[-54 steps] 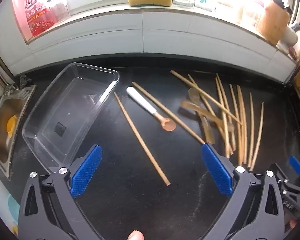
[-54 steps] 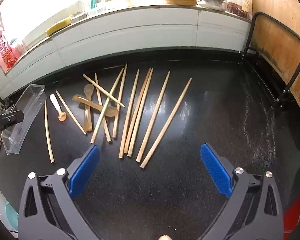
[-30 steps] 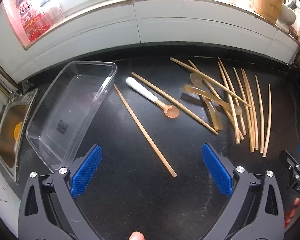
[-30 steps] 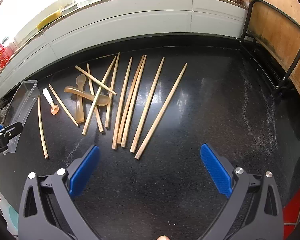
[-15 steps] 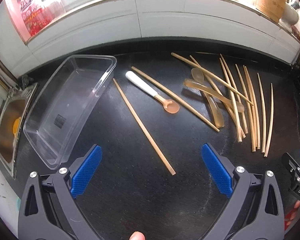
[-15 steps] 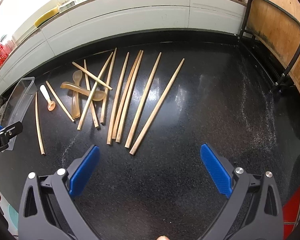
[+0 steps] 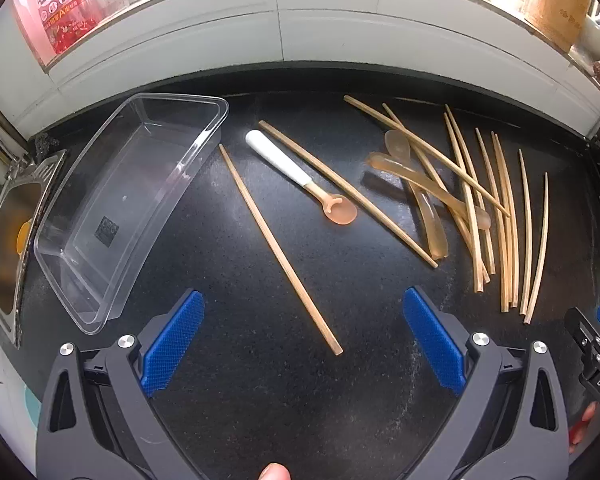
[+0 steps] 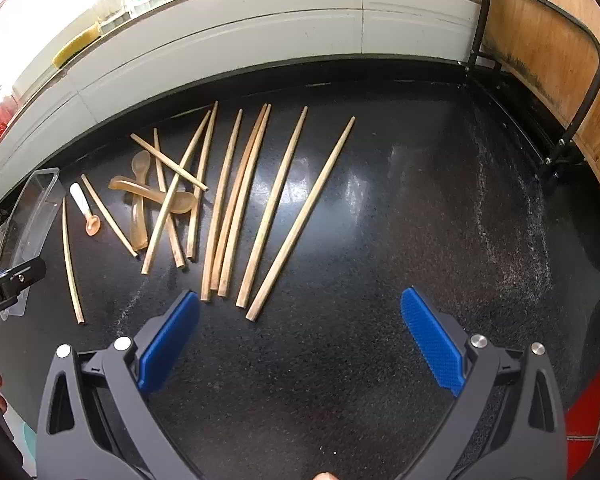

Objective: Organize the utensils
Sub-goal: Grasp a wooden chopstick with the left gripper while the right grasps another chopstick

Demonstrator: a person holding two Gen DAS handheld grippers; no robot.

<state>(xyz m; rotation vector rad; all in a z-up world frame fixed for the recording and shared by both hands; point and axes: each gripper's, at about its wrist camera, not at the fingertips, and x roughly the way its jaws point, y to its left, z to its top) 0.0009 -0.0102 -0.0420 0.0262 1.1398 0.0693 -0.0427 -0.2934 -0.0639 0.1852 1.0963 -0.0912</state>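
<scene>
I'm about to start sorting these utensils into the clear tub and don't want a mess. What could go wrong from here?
The chopstick pile crosses over the two translucent spoons, so pulling one piece could drag or scatter its neighbours.

The single chopstick lies flat on the black counter; the open left hand-held gripper may slip off something so thin.

The clear tub sits beside the sink, so a push might slide it that way.

Black speckled counter [image 7: 260, 400] bears clear tray [image 7: 80, 280], chopsticks [image 8: 296, 220], spoons [image 7: 300, 176].
</scene>
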